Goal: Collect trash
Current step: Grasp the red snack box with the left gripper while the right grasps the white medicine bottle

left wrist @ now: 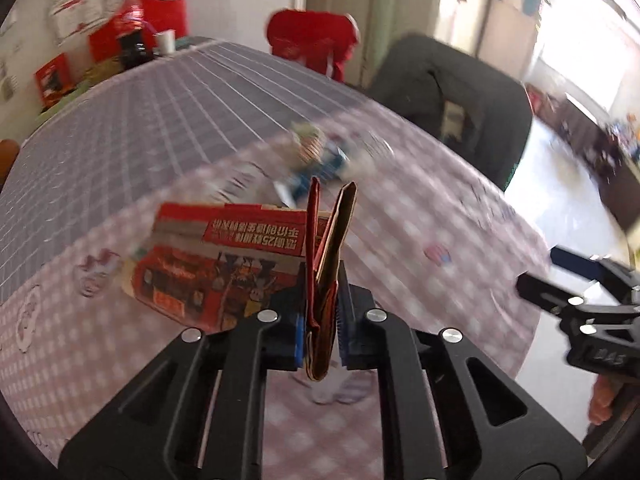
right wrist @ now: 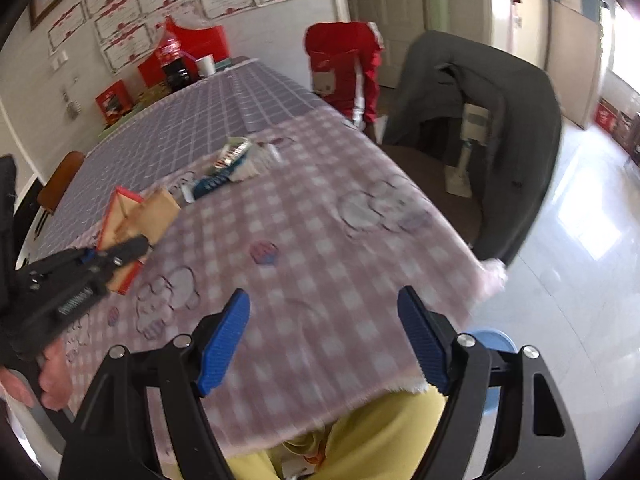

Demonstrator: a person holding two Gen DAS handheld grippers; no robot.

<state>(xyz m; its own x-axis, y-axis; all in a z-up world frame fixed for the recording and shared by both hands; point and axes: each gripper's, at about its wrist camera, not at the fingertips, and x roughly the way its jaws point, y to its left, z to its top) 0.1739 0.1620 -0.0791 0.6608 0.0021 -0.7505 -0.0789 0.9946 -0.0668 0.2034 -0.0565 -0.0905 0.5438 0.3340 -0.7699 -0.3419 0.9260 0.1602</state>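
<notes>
Left gripper (left wrist: 322, 320) jaws pinched on flap of flattened red carton (left wrist: 224, 264), held above the checked surface (right wrist: 320, 220): looks light, stiff but creasable, best gripped by an edge; right gripper (right wrist: 324, 340) jaws wide, empty; more wrappers (right wrist: 236, 164) lie mid-surface.
</notes>
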